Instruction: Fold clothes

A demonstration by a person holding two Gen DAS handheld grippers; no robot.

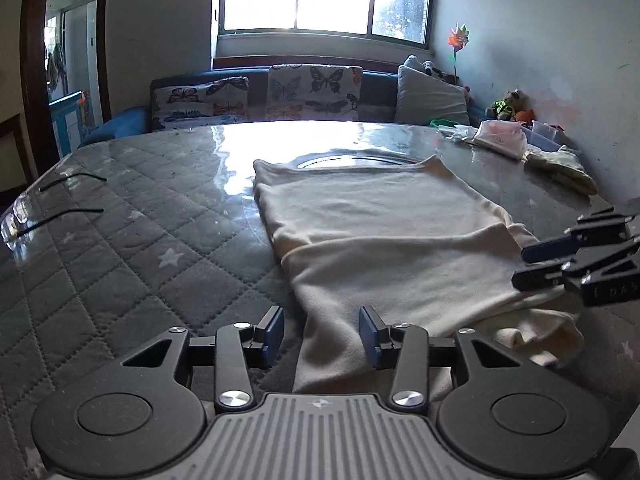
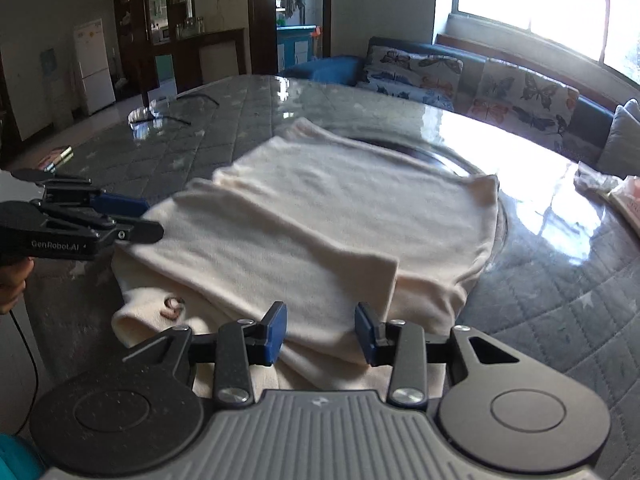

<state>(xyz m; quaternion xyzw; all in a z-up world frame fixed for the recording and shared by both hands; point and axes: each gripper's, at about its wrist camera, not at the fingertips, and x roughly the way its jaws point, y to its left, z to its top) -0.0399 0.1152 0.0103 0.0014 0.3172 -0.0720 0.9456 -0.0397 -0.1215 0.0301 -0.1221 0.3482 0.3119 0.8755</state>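
Item: cream garment (image 1: 384, 240), partly folded, laid flat on the quilted, glass-topped surface (image 1: 132, 232). It is spread near the middle of the surface, over the rim of a round inset in the glass, so that both grippers can reach its near hem. One side panel is already turned inward across the body, which narrows the piece; a loose sleeve end (image 2: 136, 320) and a small brown mark (image 2: 174, 306) are seen at the near corner in the right wrist view.

Left gripper (image 1: 322, 334): held low over the near left edge of the garment, tilted downward. The fingers are parted, with cloth lying between and beneath them; the blue pads are not seen pressing on the fabric. The placement is judged to suit taking up the hem for the next fold.

Right gripper (image 2: 321, 330): held over the near right portion of the garment, likewise angled down. The fingers are parted, and no cloth is seen pinched by them. In the left wrist view the same gripper (image 1: 532, 266) is shown hovering just above the folded layer.

Hand (image 2: 12, 284): seen holding the left gripper's handle, with a cable trailing below.

Other contents: loose cloths and bags (image 1: 504, 136) are kept at the far right of the surface, well apart from the work.

Status, as judged: folding is under way, a further fold is outstanding.
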